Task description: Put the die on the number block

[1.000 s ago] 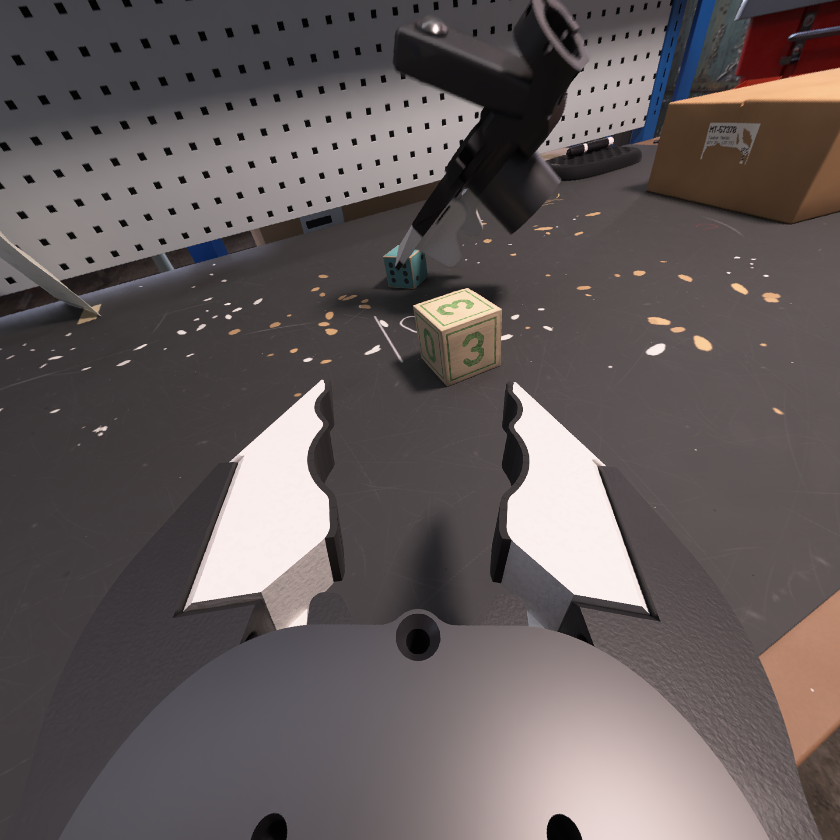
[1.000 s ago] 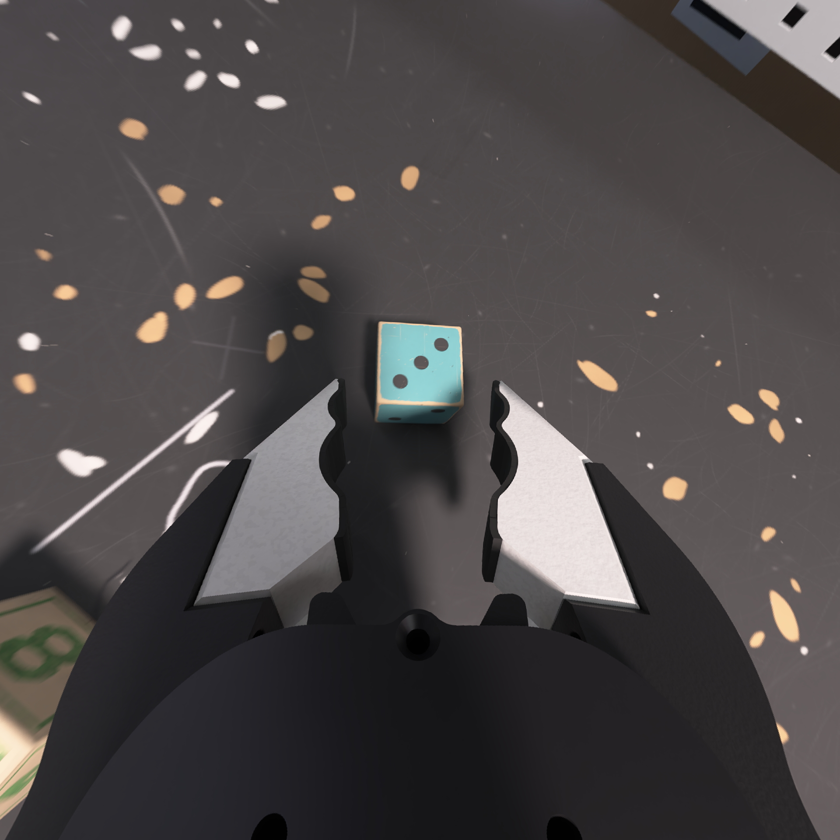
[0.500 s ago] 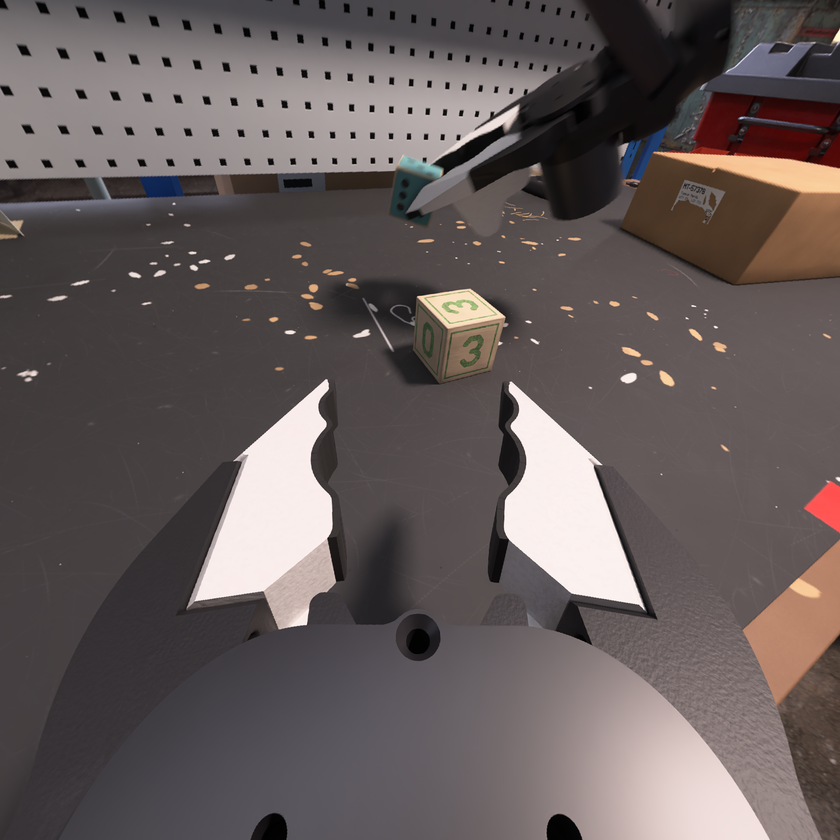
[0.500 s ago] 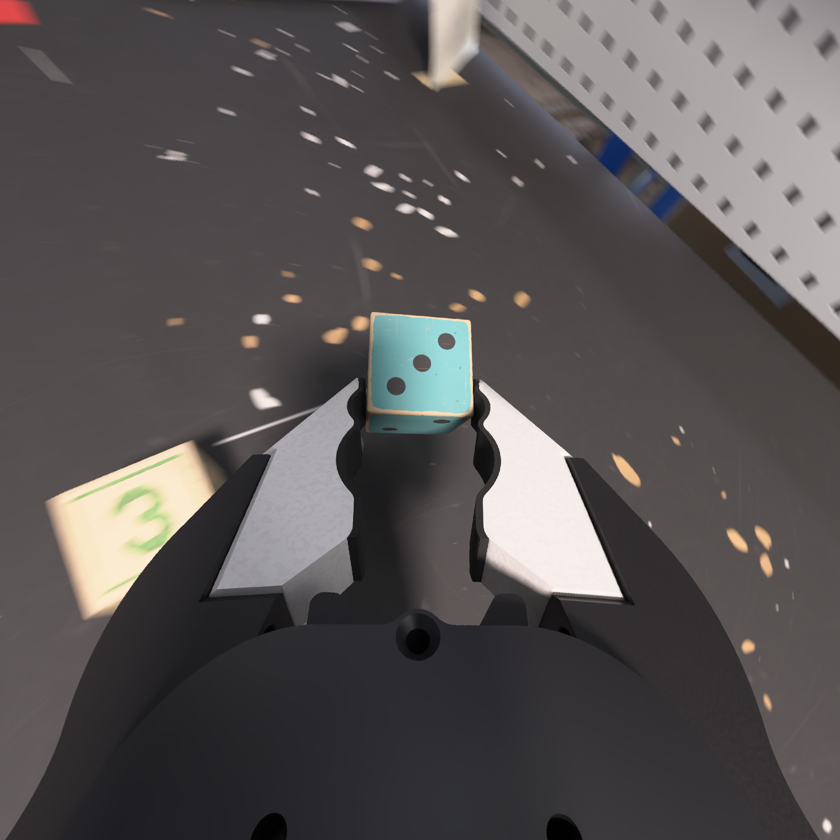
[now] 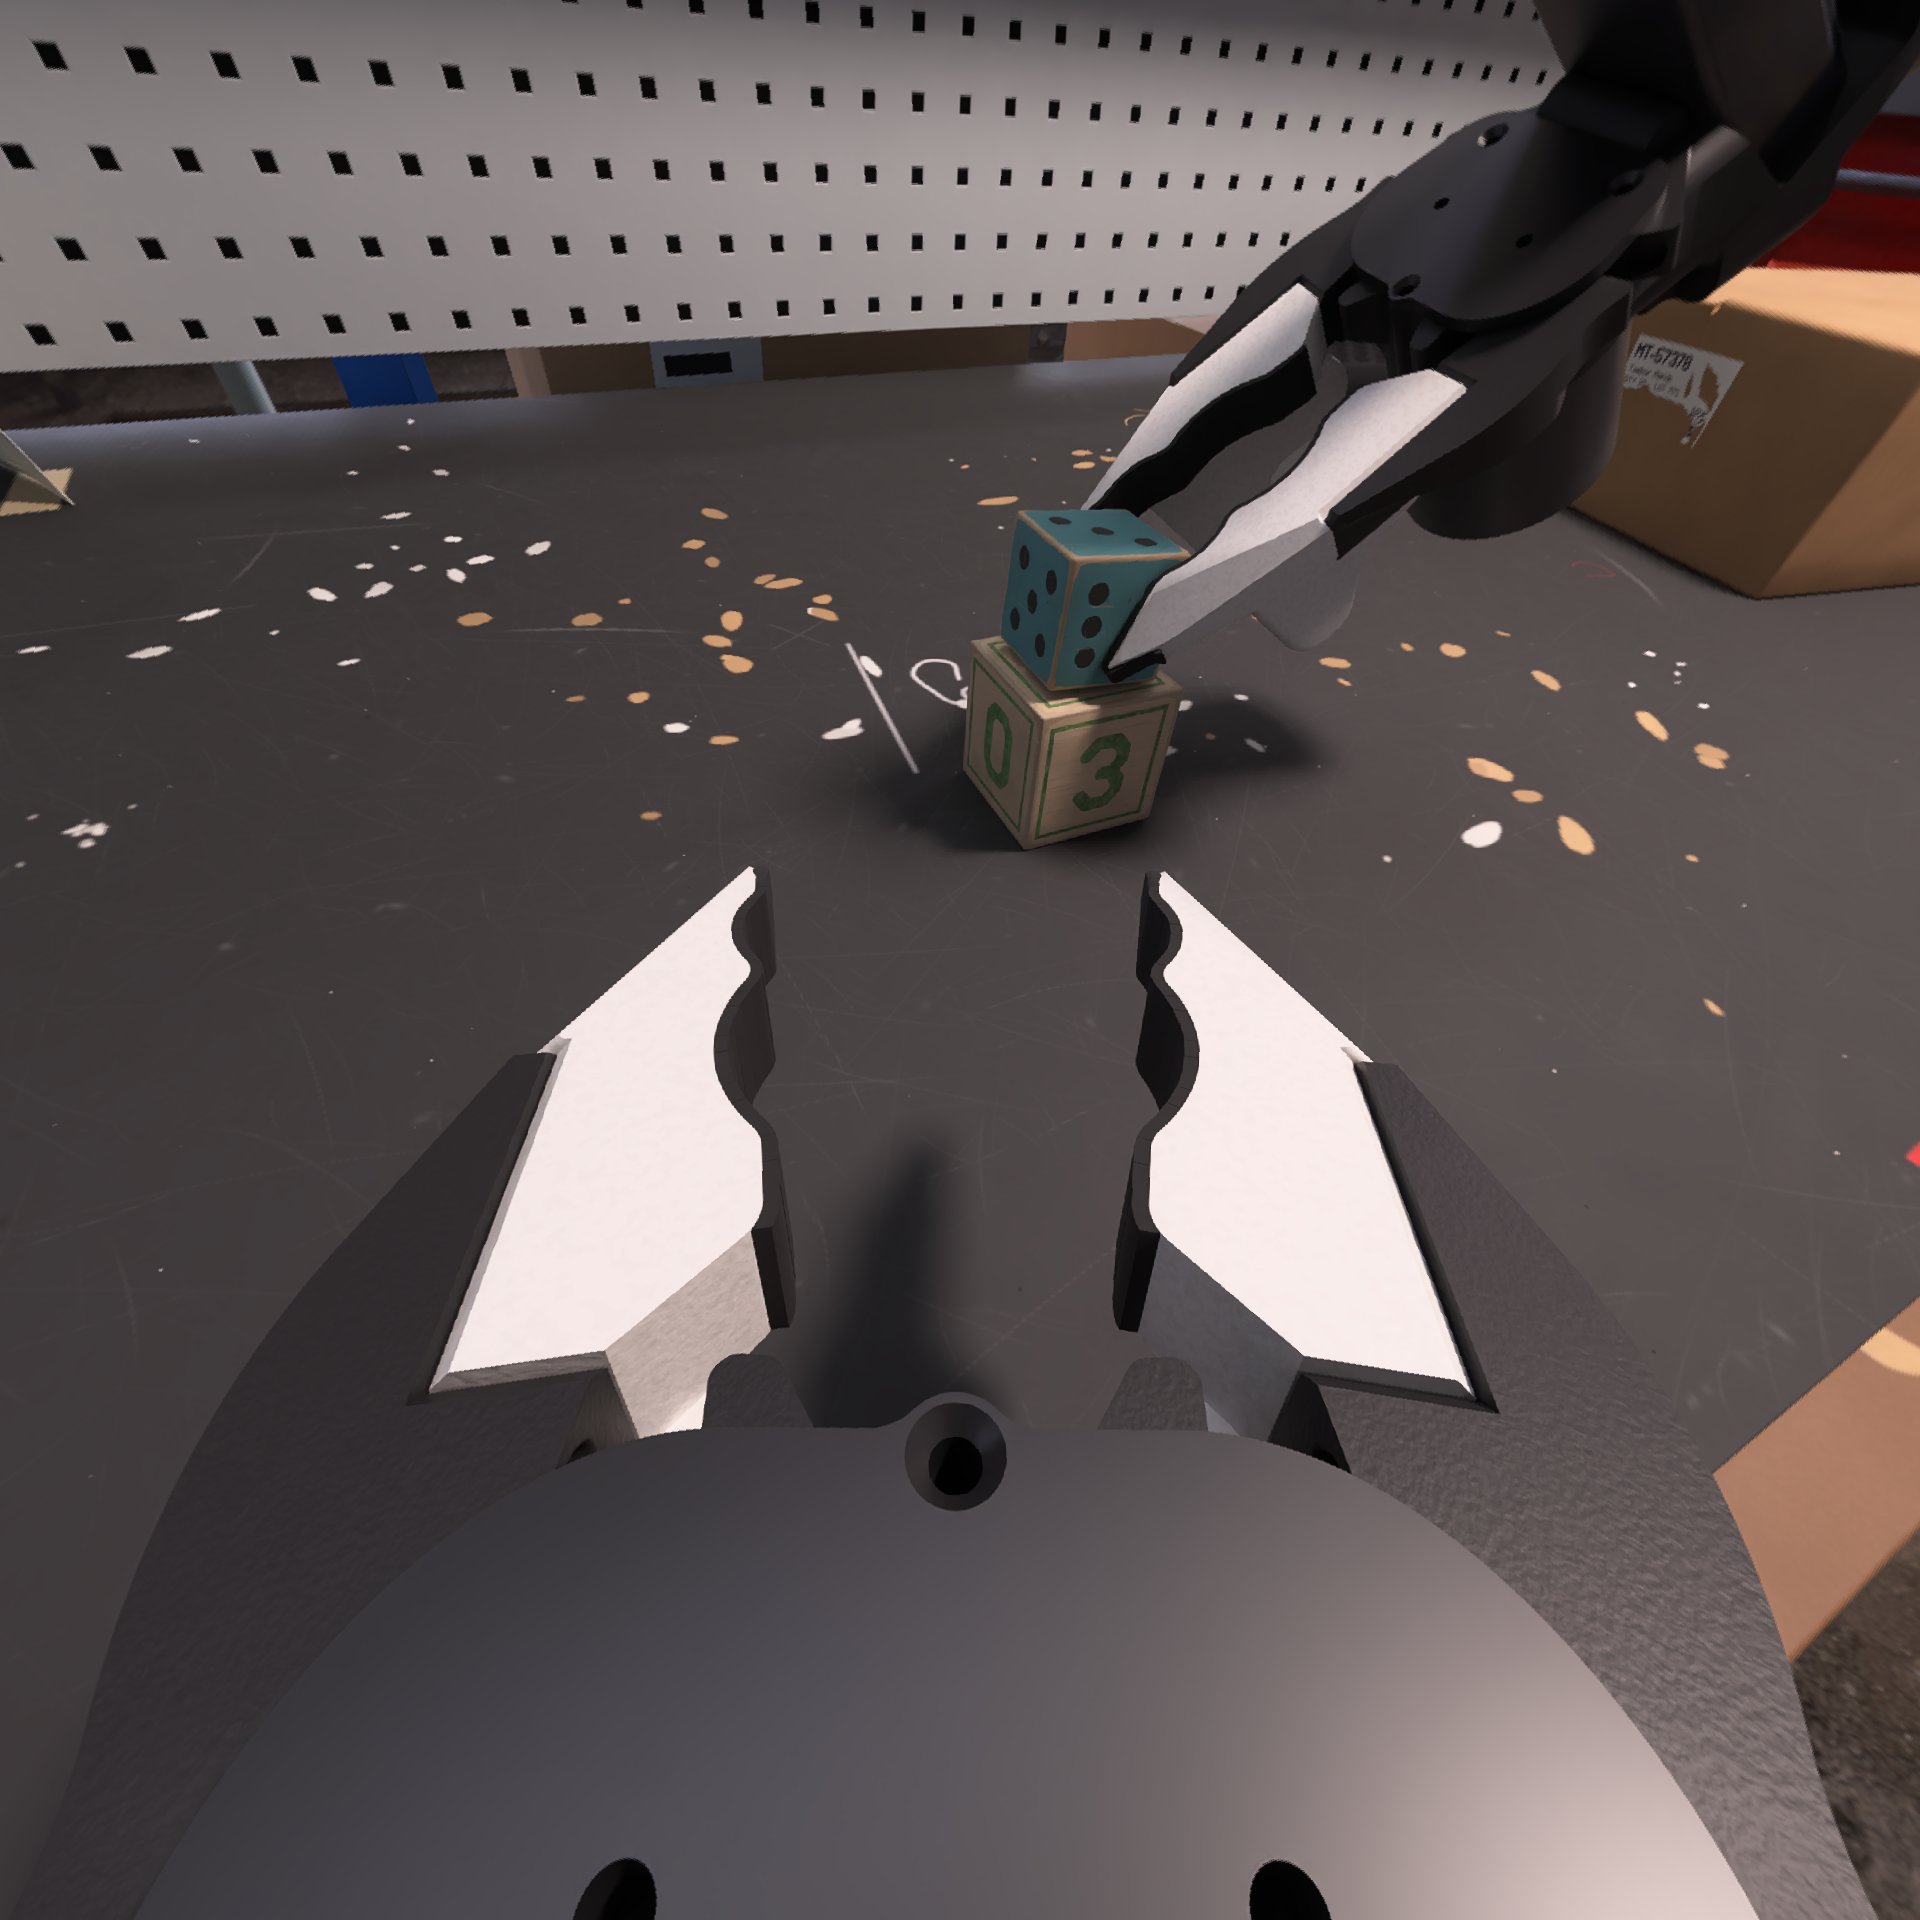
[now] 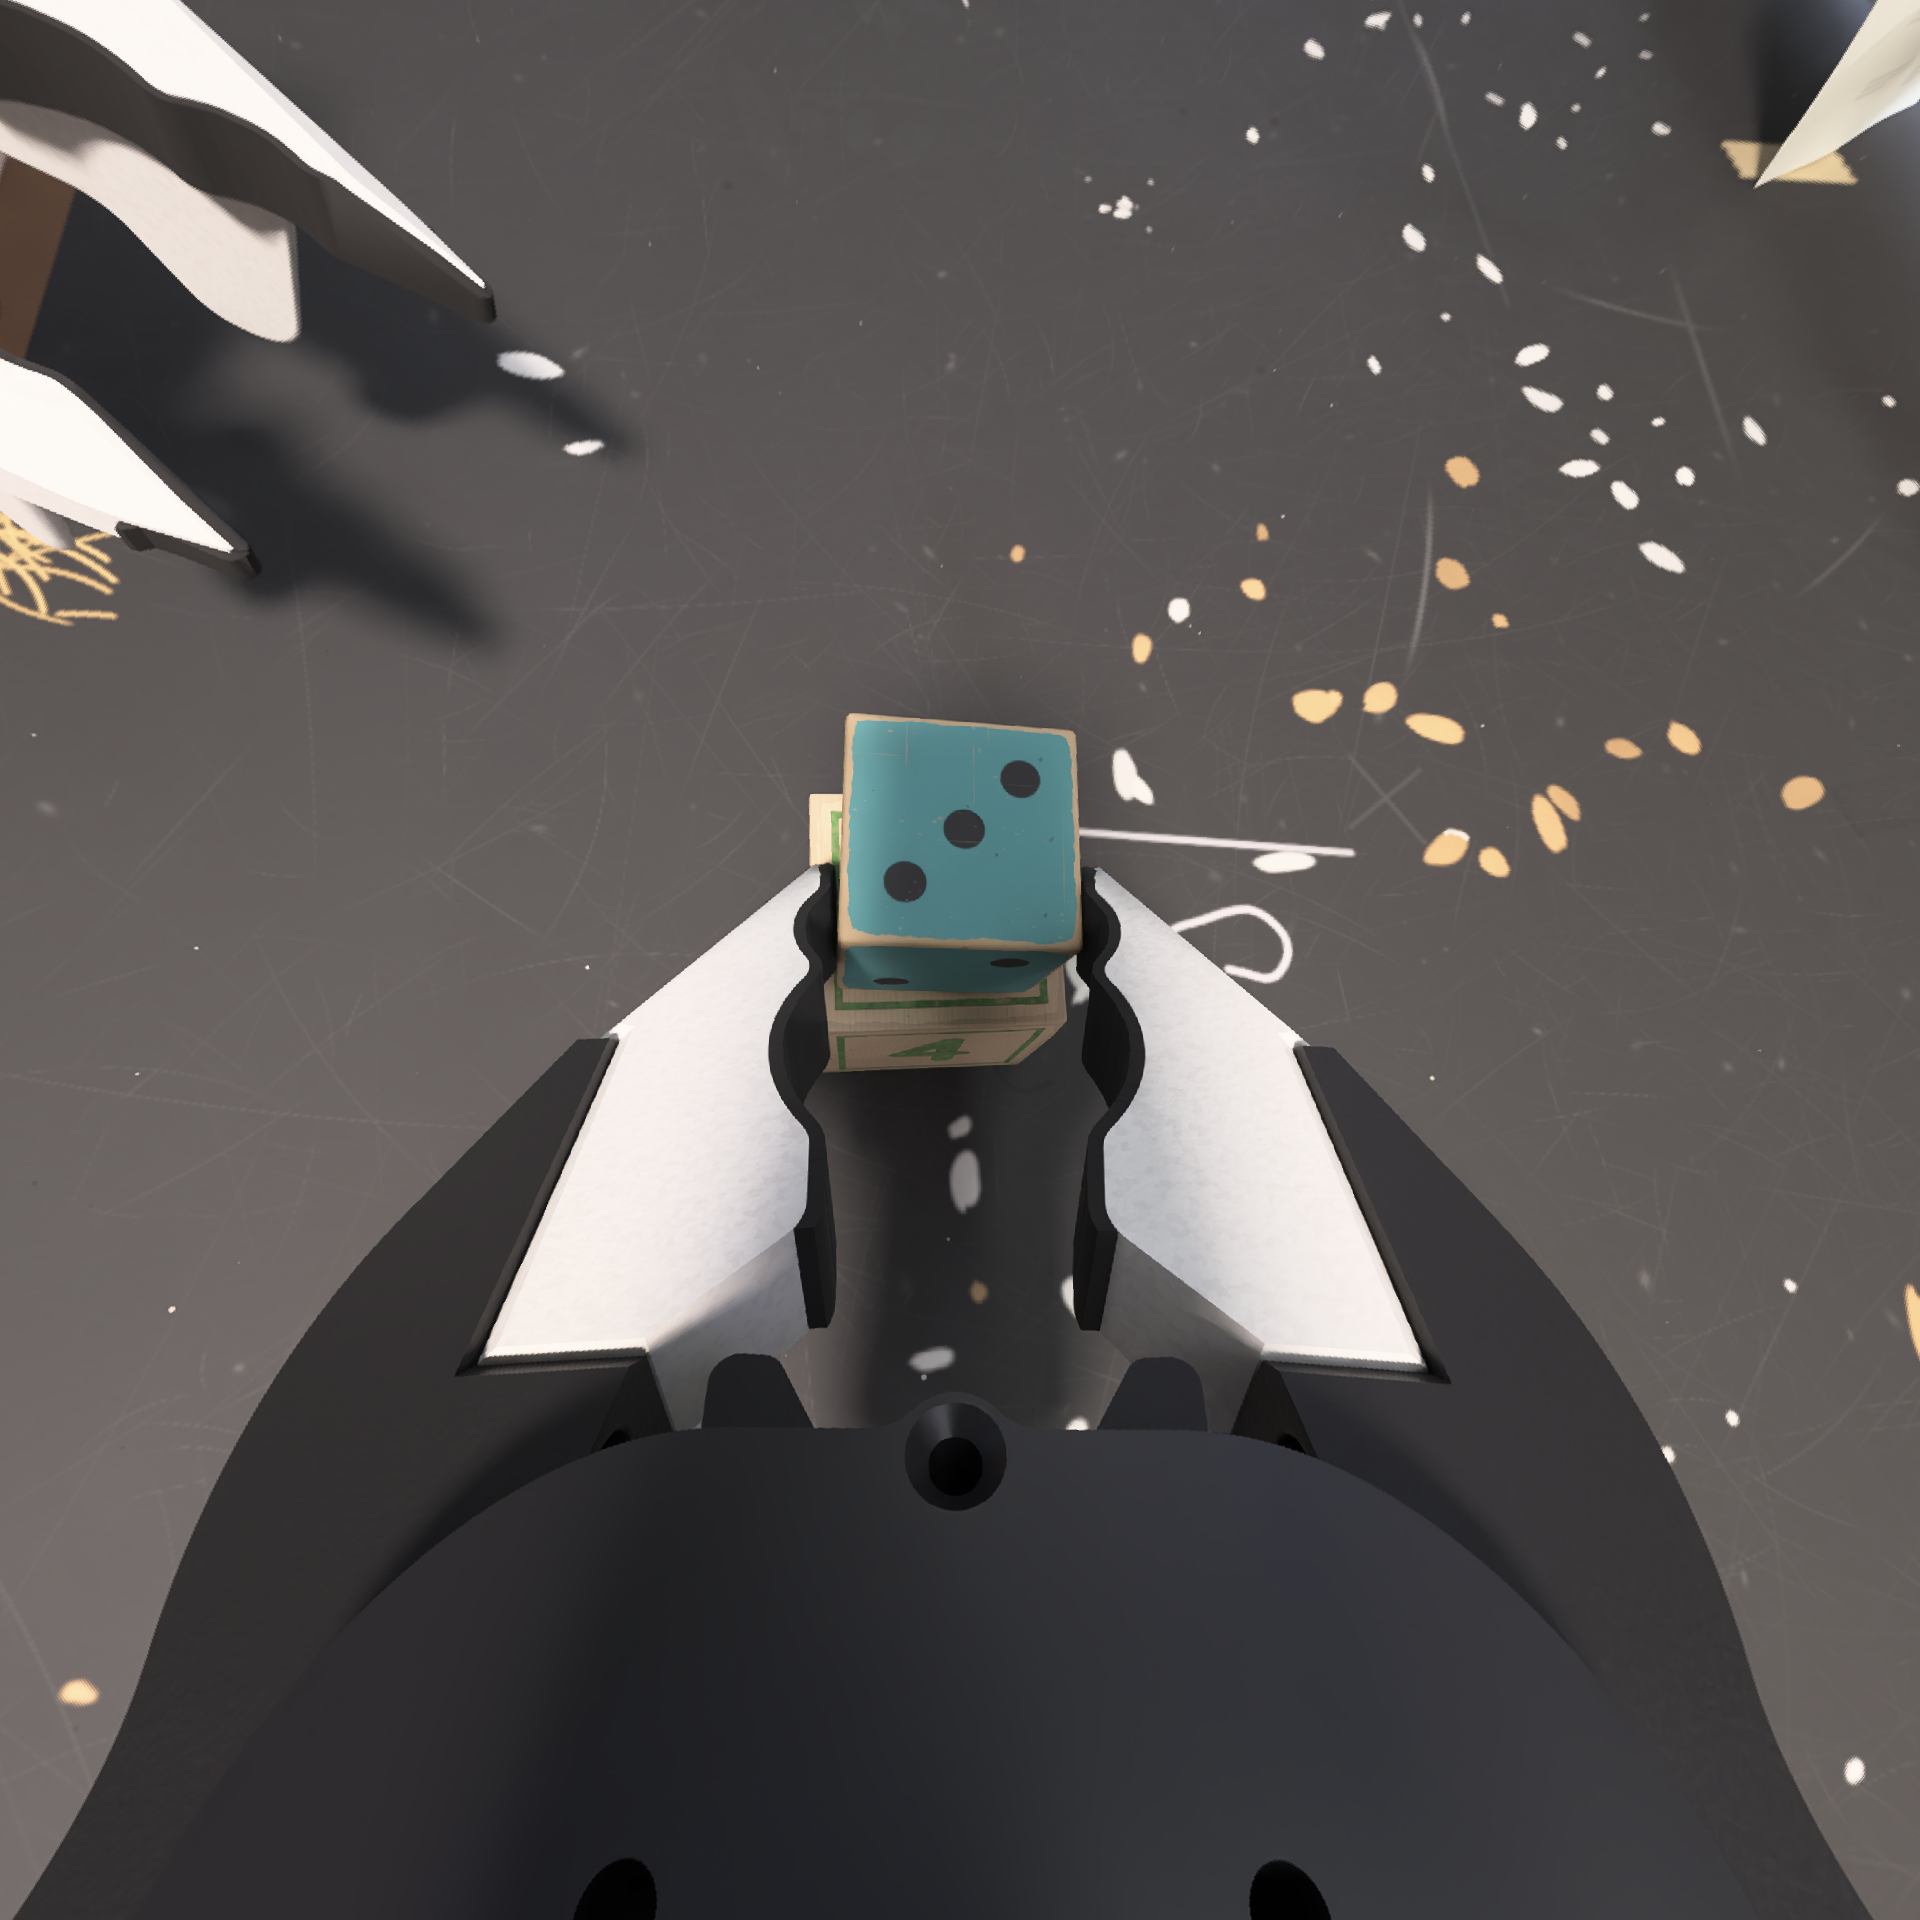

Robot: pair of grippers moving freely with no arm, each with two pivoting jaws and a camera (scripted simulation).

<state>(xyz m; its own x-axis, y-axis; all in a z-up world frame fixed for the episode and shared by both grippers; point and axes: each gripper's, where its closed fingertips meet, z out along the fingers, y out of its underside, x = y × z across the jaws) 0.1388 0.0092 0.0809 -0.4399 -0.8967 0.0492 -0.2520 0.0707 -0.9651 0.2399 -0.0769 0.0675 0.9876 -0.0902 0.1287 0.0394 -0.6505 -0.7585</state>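
Note:
The teal die (image 5: 1070, 592) sits on top of the wooden number block (image 5: 1070, 758), which stands on the dark workbench (image 5: 416, 831). My right gripper (image 5: 1107, 582) reaches in from the upper right, shut on the die, one finger on each side. In the right wrist view the die (image 6: 961, 831) is between my right gripper's (image 6: 956, 883) fingertips, with the block (image 6: 935, 1039) directly under it. My left gripper (image 5: 956, 883) is open and empty, a short way in front of the block. It also shows at the upper left of the right wrist view (image 6: 364, 431).
A white pegboard (image 5: 727, 156) runs along the back of the bench. A cardboard box (image 5: 1766, 436) stands at the back right, and another brown box edge (image 5: 1849, 1475) lies near my left gripper's right side. Paint specks cover the bench.
My right gripper closed on the die, lifted it off the bench and carried it over to the number block, where it now rests on top. My left gripper stayed open, nearly still.

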